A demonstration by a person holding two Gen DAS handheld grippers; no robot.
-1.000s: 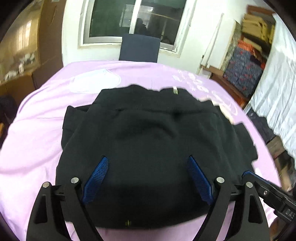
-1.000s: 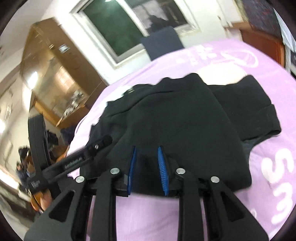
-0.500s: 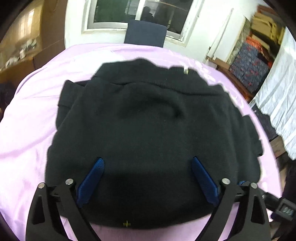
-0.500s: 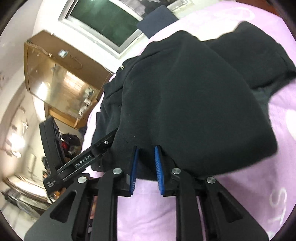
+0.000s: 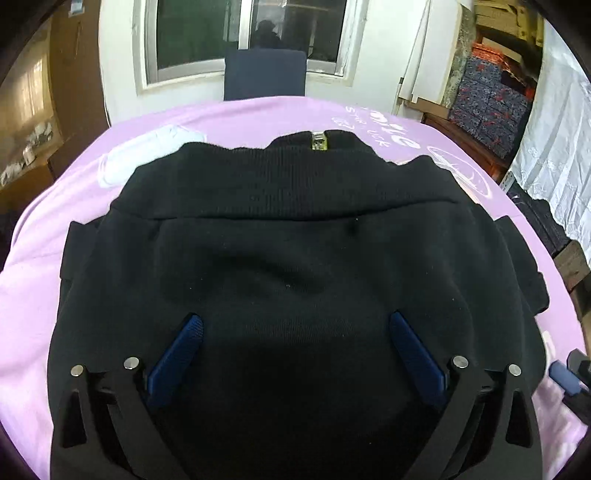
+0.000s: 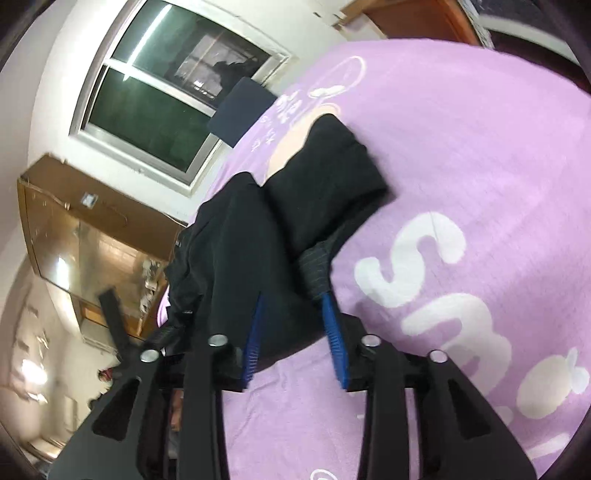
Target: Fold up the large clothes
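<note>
A black sweater (image 5: 295, 258) lies folded on the purple printed cloth (image 5: 44, 288), its collar label (image 5: 317, 142) at the far side. My left gripper (image 5: 295, 321) hovers low over the sweater's near half. Its jaws are very wide and still opening, with nothing pinched. In the right wrist view the sweater (image 6: 240, 251) shows its folded sleeve and a ribbed cuff (image 6: 314, 273). My right gripper (image 6: 291, 306), tilted, is at the sweater's near right edge. Its jaws are opening; the cloth edge sits between the pads, not squeezed. The right gripper's tip (image 5: 569, 373) also shows at the left view's right edge.
A dark blue chair (image 5: 264, 74) stands beyond the table under a window (image 5: 243, 33). A wooden cabinet (image 6: 85, 229) is on the left. Stacked boxes (image 5: 491, 96) and a white curtain (image 5: 554, 147) are on the right. Bare purple cloth (image 6: 461, 184) lies right of the sweater.
The left gripper moved forward and lower over the sweater, and its jaws widened. The right gripper rolled and shifted to the sweater's right edge; its nearly shut jaws have parted.
</note>
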